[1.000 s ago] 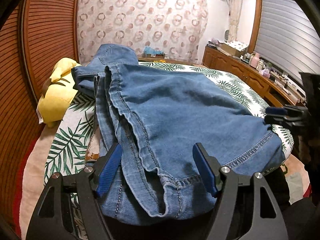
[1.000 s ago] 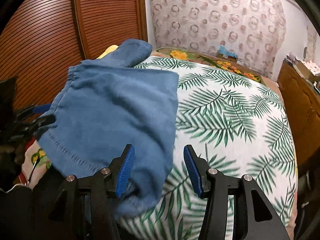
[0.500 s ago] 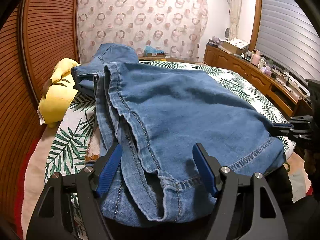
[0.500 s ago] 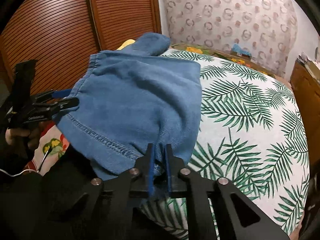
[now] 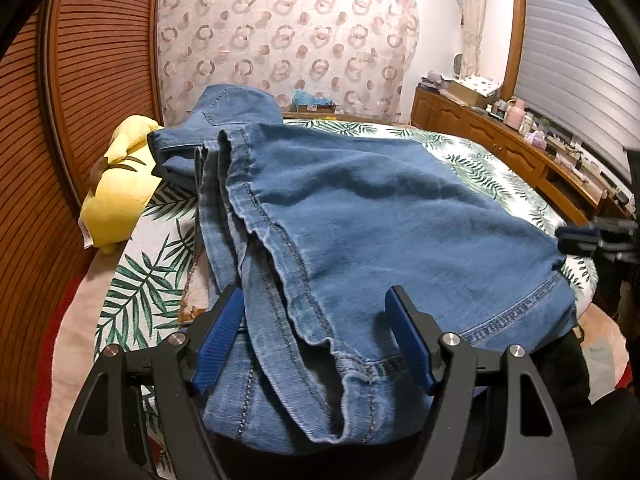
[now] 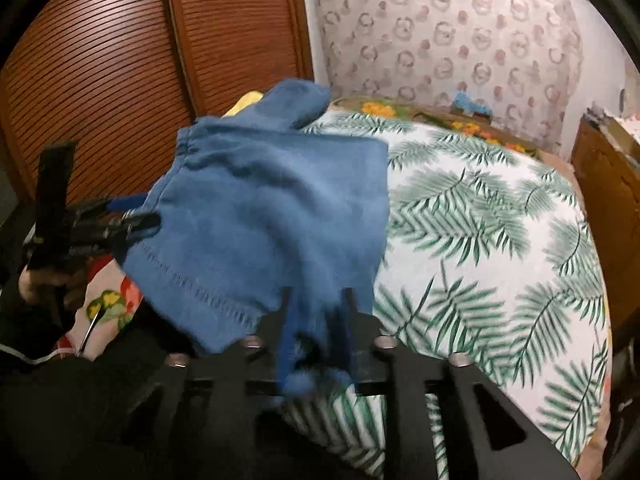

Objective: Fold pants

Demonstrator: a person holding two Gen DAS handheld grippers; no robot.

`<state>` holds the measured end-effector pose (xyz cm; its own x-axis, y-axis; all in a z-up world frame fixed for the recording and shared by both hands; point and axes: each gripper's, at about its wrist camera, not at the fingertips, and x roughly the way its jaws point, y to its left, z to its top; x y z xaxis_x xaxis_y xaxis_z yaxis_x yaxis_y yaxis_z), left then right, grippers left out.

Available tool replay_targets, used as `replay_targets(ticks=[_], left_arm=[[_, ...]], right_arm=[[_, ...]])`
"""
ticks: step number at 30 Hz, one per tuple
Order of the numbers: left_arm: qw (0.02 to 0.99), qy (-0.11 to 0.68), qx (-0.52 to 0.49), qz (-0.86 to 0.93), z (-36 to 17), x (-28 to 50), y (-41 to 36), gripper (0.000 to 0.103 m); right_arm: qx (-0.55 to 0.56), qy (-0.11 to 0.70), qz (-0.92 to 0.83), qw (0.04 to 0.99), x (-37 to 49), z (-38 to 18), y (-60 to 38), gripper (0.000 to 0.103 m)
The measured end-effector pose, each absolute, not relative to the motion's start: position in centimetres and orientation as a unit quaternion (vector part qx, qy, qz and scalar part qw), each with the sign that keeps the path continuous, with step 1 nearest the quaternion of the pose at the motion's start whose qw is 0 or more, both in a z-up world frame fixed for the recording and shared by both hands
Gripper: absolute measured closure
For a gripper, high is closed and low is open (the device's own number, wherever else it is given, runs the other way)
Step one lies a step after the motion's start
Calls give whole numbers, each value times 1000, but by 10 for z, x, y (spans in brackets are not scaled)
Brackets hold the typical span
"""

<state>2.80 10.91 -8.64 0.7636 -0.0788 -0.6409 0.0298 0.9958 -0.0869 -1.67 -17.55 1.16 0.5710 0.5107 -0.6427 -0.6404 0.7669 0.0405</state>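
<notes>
Blue denim pants (image 5: 380, 232) lie folded over on the bed, the hem ends towards me. My left gripper (image 5: 316, 340) is open, its blue pads on either side of the left hem and side seam. In the right wrist view my right gripper (image 6: 318, 332) is shut on the right hem corner of the pants (image 6: 272, 216) and holds it pulled up; the image there is blurred. The left gripper also shows in the right wrist view (image 6: 120, 220) at the left hem edge. The right gripper shows in the left wrist view (image 5: 580, 236) at the far right.
The bed has a white cover with green palm leaves (image 6: 480, 240). A yellow plush toy (image 5: 116, 188) lies at the left by the brown slatted wardrobe doors (image 6: 120, 60). A wooden dresser with small items (image 5: 520, 144) runs along the right wall.
My right gripper closed on the right hem corner and has drawn the cloth up and towards me. My left gripper stayed open over the left hem and moved little.
</notes>
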Motion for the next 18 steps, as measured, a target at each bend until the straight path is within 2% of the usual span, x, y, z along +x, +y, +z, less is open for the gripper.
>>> replay_targets(ticks=[1,2,10,13,18], left_arm=[[938,344,-32,-26,-87,28,109,29],[938,346,-29,-21,-89,29,111,29],[933,356,-40,-18,-100,31,123,28],[933,356,-41,-17,-100,30,123,28],[933,356,-42,-14,-99,29,124,28]], right_arm=[[-96,324,328,882,-12,13,-174,58],[-94,320,327,884,-8,15,-172,50],[-91,338,306,885,34,-4,-150,45],[-87,347,304,883,51,-8,-141,41],[-90,370,298,875,69,-22,-128,40]])
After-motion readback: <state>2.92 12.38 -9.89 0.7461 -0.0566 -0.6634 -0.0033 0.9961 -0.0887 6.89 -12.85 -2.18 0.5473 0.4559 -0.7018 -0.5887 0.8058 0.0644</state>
